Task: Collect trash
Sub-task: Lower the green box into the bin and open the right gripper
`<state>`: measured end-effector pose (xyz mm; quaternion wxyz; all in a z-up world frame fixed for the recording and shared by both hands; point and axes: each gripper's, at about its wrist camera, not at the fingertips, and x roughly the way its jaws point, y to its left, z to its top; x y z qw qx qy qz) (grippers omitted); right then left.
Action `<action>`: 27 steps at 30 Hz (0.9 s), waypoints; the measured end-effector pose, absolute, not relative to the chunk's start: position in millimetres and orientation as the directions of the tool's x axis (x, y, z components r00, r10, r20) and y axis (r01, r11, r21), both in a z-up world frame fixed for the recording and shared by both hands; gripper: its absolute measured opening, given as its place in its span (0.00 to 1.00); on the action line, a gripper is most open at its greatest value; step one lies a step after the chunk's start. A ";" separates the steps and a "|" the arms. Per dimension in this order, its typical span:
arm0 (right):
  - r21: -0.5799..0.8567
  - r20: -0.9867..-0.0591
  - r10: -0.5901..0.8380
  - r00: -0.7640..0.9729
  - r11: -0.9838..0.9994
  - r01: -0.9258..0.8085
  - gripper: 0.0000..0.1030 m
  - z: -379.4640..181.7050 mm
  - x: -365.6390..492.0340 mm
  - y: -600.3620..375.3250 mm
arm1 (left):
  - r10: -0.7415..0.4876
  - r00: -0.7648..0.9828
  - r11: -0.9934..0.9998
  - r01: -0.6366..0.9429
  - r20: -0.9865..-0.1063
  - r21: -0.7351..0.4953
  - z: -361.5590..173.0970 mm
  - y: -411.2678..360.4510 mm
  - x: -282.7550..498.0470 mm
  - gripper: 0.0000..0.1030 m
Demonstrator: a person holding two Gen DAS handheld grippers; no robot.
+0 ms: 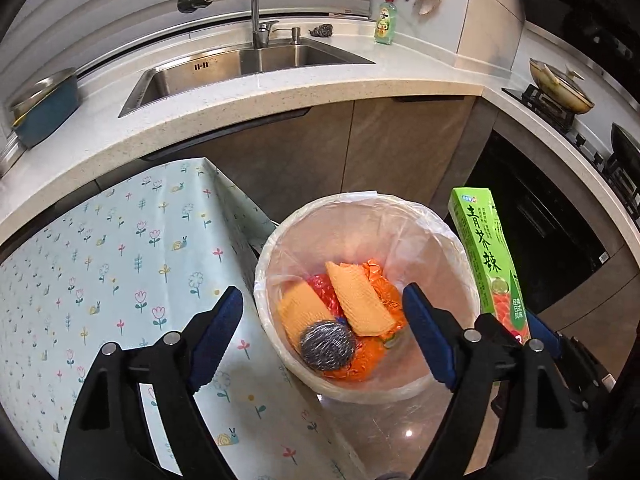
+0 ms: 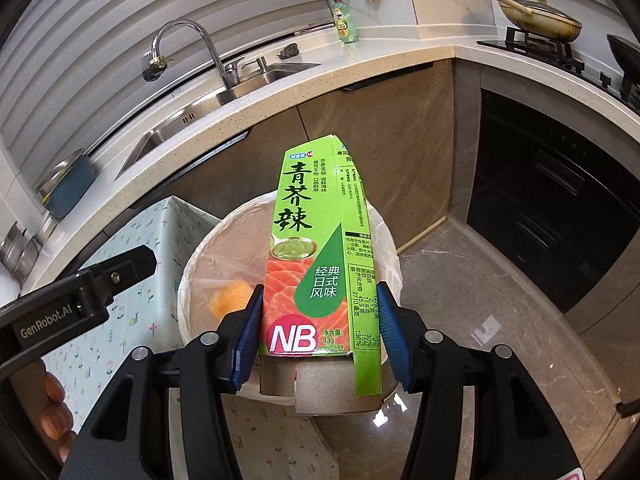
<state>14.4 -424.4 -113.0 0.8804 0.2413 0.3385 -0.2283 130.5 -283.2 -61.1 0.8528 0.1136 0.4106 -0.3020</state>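
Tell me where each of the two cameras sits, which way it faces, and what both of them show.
Left wrist: on the left gripper, open and empty, aimed down into the white plastic-lined trash bin beside the floral tablecloth.
Right wrist: on the right gripper, clamping the green cardboard wasabi box above the bin; fingers show at lower left.
Shared: bin, box, steel sink, green dish soap bottle.

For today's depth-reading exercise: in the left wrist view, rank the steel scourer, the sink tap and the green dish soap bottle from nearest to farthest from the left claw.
1. Steel scourer, in the lined bin between the left claw tips.
2. Sink tap, behind the sink across the counter.
3. Dish soap bottle, at the back wall, right of the tap; close to the tap's depth, arguably tied.
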 end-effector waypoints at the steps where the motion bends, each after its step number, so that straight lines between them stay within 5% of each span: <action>1: 0.268 -0.707 -0.237 0.667 0.782 0.563 0.51 -113.0 15.4 -423.7 | -0.422 0.484 0.795 0.605 -0.766 -0.056 -60.3 -281.7 130.9 0.76; 27: 0.249 -0.726 -0.188 0.662 0.825 0.507 0.51 -125.2 52.2 -405.6 | -0.353 0.548 0.838 0.545 -0.759 0.003 -70.3 -247.4 149.0 0.76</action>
